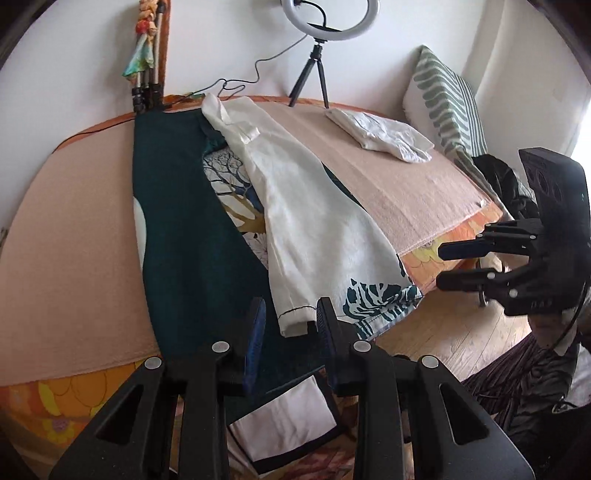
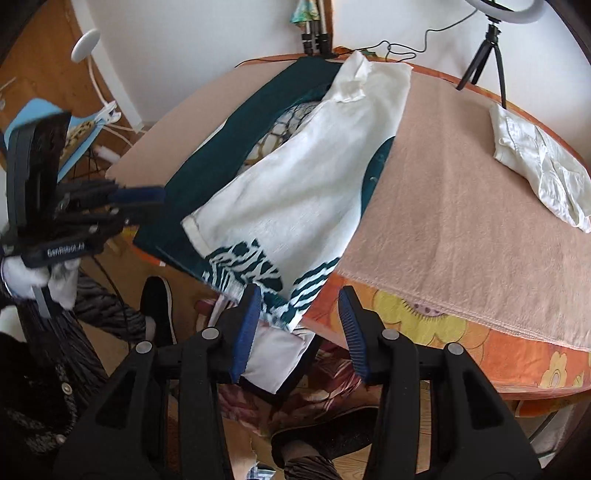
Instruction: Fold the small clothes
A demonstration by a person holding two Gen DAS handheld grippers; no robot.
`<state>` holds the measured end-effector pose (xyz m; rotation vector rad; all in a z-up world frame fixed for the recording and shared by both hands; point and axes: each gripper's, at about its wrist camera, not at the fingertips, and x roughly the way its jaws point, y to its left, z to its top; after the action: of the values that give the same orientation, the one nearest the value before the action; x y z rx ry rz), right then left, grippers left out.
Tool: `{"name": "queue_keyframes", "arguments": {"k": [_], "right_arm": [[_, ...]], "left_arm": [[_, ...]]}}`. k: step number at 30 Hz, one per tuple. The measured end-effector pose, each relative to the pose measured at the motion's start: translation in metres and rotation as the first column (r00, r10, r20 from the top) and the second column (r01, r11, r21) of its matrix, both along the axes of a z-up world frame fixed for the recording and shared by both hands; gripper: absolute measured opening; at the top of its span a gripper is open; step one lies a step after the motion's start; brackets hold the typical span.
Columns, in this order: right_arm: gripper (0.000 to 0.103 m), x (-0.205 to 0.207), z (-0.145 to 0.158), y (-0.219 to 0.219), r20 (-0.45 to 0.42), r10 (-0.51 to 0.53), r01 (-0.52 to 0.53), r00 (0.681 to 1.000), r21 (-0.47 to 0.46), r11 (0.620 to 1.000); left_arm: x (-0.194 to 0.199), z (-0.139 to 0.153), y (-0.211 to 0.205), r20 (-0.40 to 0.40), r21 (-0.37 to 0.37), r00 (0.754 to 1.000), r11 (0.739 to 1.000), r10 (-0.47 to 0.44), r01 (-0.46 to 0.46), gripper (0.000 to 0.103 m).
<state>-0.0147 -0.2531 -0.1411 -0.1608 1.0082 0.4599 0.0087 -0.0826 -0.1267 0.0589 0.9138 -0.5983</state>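
Both grippers, left (image 1: 290,325) and right (image 2: 301,325), spread, empty. White garment (image 1: 306,221) hides scarf (image 1: 177,221) print; hem overhangs table (image 1: 66,240) edge.

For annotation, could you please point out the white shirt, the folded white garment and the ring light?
white shirt (image 1: 310,229), left wrist view, mid-body.
folded white garment (image 2: 543,166), right wrist view, centre.
ring light (image 1: 364,22), left wrist view, right rim.
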Motion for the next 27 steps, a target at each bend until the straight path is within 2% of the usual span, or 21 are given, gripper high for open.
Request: {"name": "queue_keyframes", "arguments": {"k": [1, 3, 6, 8, 9, 10, 11, 12, 14, 17, 22, 24, 25, 27], "right_arm": [[0.046, -0.005, -0.005, 0.008, 0.026, 0.032, -0.031, 0.999, -0.034, 0.999], [0.046, -0.010, -0.014, 0.022, 0.064, 0.086, -0.079, 0.994, -0.109, 0.991], [0.046, -0.008, -0.025, 0.030, 0.090, 0.129, -0.114, 0.988, -0.154, 0.982], [0.025, -0.005, -0.031, 0.032, 0.067, 0.146, -0.135, 0.987, -0.150, 0.979], [0.021, -0.007, -0.034, 0.033, 0.052, 0.159, -0.150, 0.986, -0.149, 0.977], [0.018, -0.008, -0.036, 0.034, 0.057, 0.167, -0.156, 0.984, -0.162, 0.974], [0.009, -0.011, -0.038, 0.034, 0.065, 0.176, -0.163, 0.982, -0.178, 0.971], [0.007, -0.014, -0.038, 0.033, 0.069, 0.181, -0.167, 0.981, -0.181, 0.969], [0.004, -0.021, -0.034, 0.028, 0.084, 0.154, -0.139, 0.984, -0.159, 0.977], [0.002, -0.023, -0.028, 0.019, 0.103, 0.096, -0.083, 0.990, -0.122, 0.989], [0.002, -0.034, -0.005, 0.009, 0.191, -0.040, 0.065, 0.981, -0.131, 0.989], [0.002, -0.034, -0.004, 0.000, 0.183, -0.082, 0.106, 0.980, -0.130, 0.986], [0.002, -0.030, -0.008, -0.003, 0.149, -0.098, 0.118, 0.984, -0.131, 0.984], [0.002, -0.026, -0.019, -0.004, 0.117, -0.112, 0.131, 0.987, -0.170, 0.977]], "left_arm": [[0.004, -0.004, -0.005, -0.018, 0.023, 0.999, 0.999, -0.033, 0.034, 0.032], [0.008, -0.009, -0.004, -0.016, 0.029, 1.000, 0.999, -0.025, 0.026, 0.032], [0.015, -0.019, -0.007, -0.017, 0.066, 0.999, 0.997, -0.032, 0.033, 0.032], [0.017, -0.027, -0.007, -0.063, 0.055, 0.997, 0.998, -0.040, 0.044, 0.032], [0.015, -0.028, -0.006, -0.069, 0.044, 0.997, 0.998, -0.042, 0.045, 0.028], [0.014, -0.029, -0.005, -0.067, 0.033, 0.997, 0.998, -0.048, 0.050, 0.021], [0.012, -0.029, -0.005, -0.060, 0.033, 0.997, 0.998, -0.044, 0.046, 0.006], [0.011, -0.030, -0.005, -0.054, 0.033, 0.998, 0.999, -0.038, 0.040, 0.005], [0.009, -0.029, -0.004, -0.052, 0.001, 0.998, 0.999, -0.042, 0.042, 0.003], [0.005, -0.025, -0.010, -0.037, -0.006, 0.997, 0.998, -0.061, 0.061, 0.002], [-0.006, -0.006, -0.019, -0.003, -0.080, 0.997, 0.993, -0.082, 0.081, 0.002], [-0.012, -0.007, -0.029, 0.015, -0.055, 0.994, 0.992, -0.109, 0.110, 0.002], [-0.015, -0.011, -0.034, 0.026, -0.022, 0.992, 0.992, -0.126, 0.127, 0.002], [-0.017, -0.020, -0.039, -0.009, -0.013, 0.989, 0.989, -0.147, 0.147, 0.002]]}}
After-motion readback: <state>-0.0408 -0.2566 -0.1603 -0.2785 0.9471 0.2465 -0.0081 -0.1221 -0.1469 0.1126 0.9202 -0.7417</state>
